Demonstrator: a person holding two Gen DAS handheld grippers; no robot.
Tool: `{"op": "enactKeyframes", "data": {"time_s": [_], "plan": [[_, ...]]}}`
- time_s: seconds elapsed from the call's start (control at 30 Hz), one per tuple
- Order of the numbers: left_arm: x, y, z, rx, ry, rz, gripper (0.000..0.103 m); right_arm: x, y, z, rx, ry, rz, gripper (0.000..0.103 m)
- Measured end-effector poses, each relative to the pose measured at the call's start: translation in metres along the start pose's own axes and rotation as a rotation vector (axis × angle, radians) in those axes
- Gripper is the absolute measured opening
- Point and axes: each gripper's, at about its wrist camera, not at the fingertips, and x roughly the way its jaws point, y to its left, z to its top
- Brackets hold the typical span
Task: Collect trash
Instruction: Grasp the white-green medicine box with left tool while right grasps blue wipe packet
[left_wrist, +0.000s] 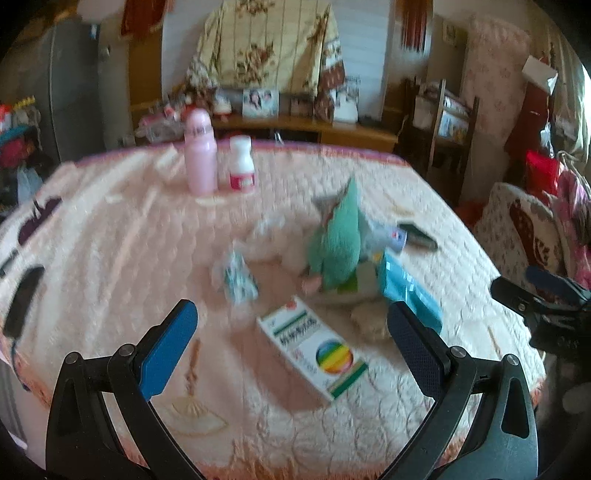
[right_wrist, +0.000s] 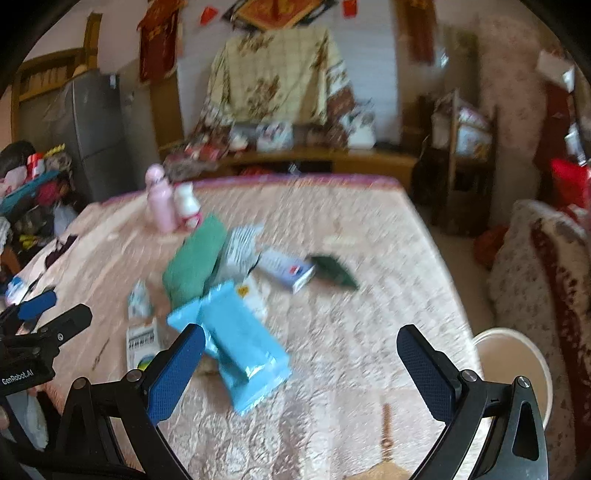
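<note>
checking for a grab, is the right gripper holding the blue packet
No, the right gripper is open and empty, with the blue packet lying on the bed.

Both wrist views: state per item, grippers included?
left gripper: open, empty
right gripper: open, empty
white medicine box: lying flat
blue wrapper: lying flat, crumpled
pink bottle: upright, capped
white bottle: upright, capped
white bin: open

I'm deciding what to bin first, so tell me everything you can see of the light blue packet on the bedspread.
The light blue packet is a glossy, foil-like plastic pouch, long and flat, with crimped ends. It lies flat on the quilted pink bedspread, set diagonally, its far end against the pile with the green cloth. It lies just ahead of the right claw, which is open and not touching it. Print unreadable.
</note>
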Motion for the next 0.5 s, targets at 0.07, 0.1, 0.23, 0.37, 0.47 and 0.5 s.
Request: {"op": "enactKeyframes", "data": {"time_s": [0.07,0.1,0.23,0.37,0.47,0.5], "plan": [[0.008,0.002,-0.005,-0.012,0.033,-0.001,0.102,0.016,-0.002,-0.003,0.008,0.051,0.047,0.103],[0.013,0.002,-0.006,-0.021,0.051,-0.001,0.102,0.023,-0.003,-0.005,0.009,0.074,0.065,0.103],[0.034,0.004,-0.012,-0.073,0.133,-0.032,0.102,0.052,-0.003,-0.006,-0.015,0.145,0.137,0.103],[0.045,0.009,-0.014,-0.128,0.168,-0.041,0.102,0.075,0.001,-0.002,-0.059,0.180,0.268,0.103],[0.054,0.012,-0.012,-0.162,0.186,-0.040,0.102,0.096,0.006,0.000,-0.102,0.225,0.308,0.103],[0.057,0.013,-0.013,-0.167,0.191,-0.040,0.102,0.104,0.007,0.000,-0.112,0.242,0.318,0.103]]}}
